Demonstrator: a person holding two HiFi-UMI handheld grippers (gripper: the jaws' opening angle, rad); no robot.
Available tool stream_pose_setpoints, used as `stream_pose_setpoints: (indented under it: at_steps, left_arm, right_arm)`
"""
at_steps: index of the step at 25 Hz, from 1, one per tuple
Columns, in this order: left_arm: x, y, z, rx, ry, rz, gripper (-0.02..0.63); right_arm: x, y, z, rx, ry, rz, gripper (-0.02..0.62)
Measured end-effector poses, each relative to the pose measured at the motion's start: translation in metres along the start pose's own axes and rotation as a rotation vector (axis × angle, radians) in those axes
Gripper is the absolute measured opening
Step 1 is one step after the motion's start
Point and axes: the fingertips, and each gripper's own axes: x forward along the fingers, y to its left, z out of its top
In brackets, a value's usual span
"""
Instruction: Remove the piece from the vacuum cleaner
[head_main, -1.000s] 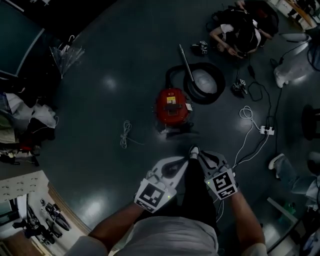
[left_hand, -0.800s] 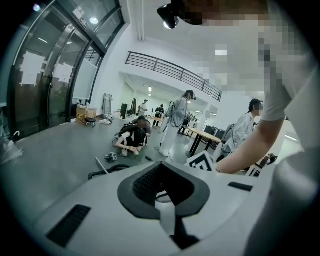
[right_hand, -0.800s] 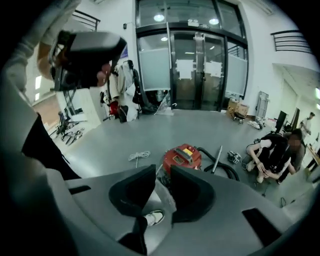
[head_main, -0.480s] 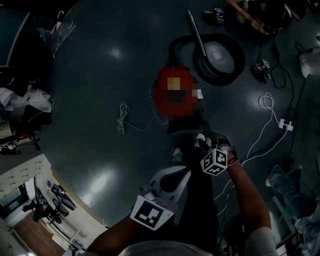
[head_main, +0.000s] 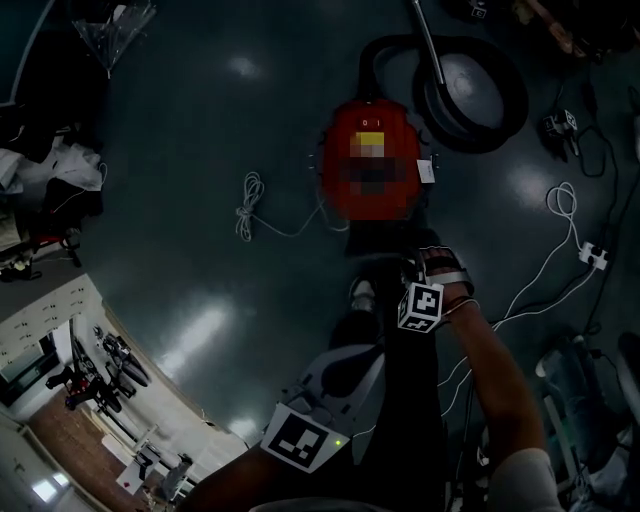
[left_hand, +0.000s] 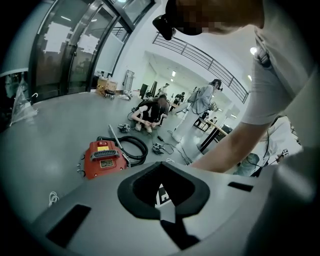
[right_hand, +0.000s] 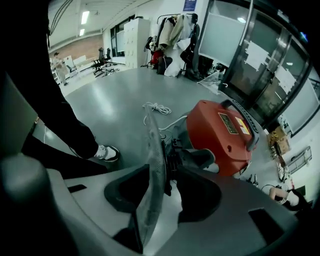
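One risk: the right tool (right_hand: 170, 175), jaws opening with nothing yet between them, could drag the whole vacuum cleaner (right_hand: 225, 135) along, since the left tool (left_hand: 167, 216), jaws together, steadies nothing.

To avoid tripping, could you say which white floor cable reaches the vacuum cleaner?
The coiled cable left of the vacuum cleaner; the other cable joins a power strip.

Looking steeply down at a dark glossy floor (head_main: 190, 140). Round red vacuum cleaner (head_main: 372, 130) up top, beside a coiled black hose (head_main: 510, 100) and a loose white cord (head_main: 248, 205). Opening the right gripper (head_main: 420, 268) just beside its near end; can't tell what's between the jaws. Left gripper (head_main: 355, 360) lower, apart.
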Motion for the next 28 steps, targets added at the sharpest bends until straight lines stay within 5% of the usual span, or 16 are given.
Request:
stream_pose_setpoints:
  at_steps: [3, 8, 21, 28]
  left_arm:
    - [-0.002, 0.005, -0.006, -0.014, 0.002, 0.018, 0.006]
    - [-0.008, 0.009, -0.012, -0.036, -0.007, 0.043, 0.006]
    - [-0.024, 0.009, -0.018, -0.052, -0.037, 0.052, 0.006]
    - [-0.048, 0.003, -0.011, 0.021, -0.060, 0.033, 0.006]
  right_arm:
    - [0.013, 0.004, -0.002, -0.062, 0.046, -0.022, 0.152]
    - [0.014, 0.013, -0.003, -0.109, 0.053, 0.006, 0.046]
    - [0.007, 0.057, 0.007, -0.119, 0.071, 0.171, 0.038]
    - [-0.036, 0.079, 0.021, 0.017, 0.061, 0.147, 0.038]
